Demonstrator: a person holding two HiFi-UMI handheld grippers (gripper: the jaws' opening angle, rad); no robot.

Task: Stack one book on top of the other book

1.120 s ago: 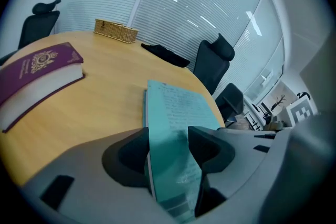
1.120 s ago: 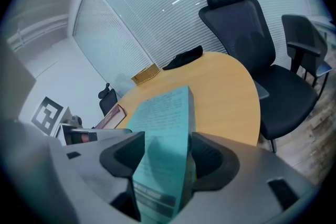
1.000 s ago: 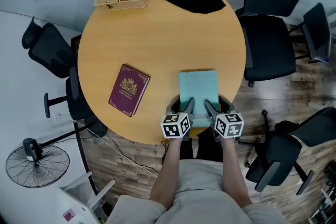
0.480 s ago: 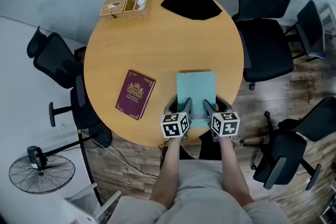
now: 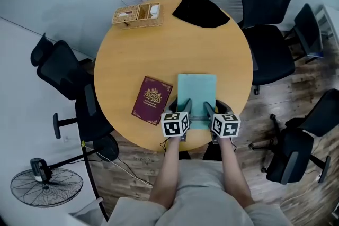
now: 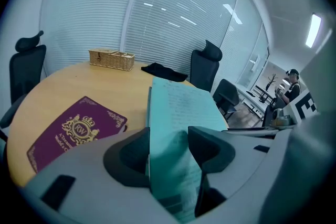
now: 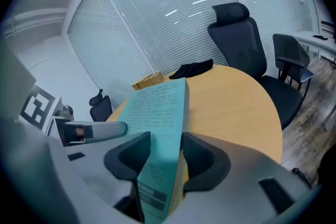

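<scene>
A teal book point(image 5: 197, 93) is held by its near edge, lifted off the round wooden table point(image 5: 127, 61). My left gripper point(image 5: 186, 107) is shut on its left part; in the left gripper view the pads point(image 6: 137, 150) clamp the teal book point(image 6: 178, 107). My right gripper point(image 5: 208, 108) has the book's right part between its jaws, which are closing, pads against the teal book point(image 7: 160, 107). A maroon book point(image 5: 152, 100) with a gold crest lies flat just left of the teal one, and the left gripper view shows this maroon book point(image 6: 73, 131) too.
A wicker basket point(image 5: 137, 14) and a black cloth point(image 5: 201, 10) sit at the table's far edge. Black office chairs point(image 5: 270, 39) stand to the right, another chair point(image 5: 63, 71) on the left, a floor fan point(image 5: 45, 188) at the lower left.
Both grippers have carried the teal book up and leftward, so it now sits close beside the maroon book. The right jaws have narrowed on it.
</scene>
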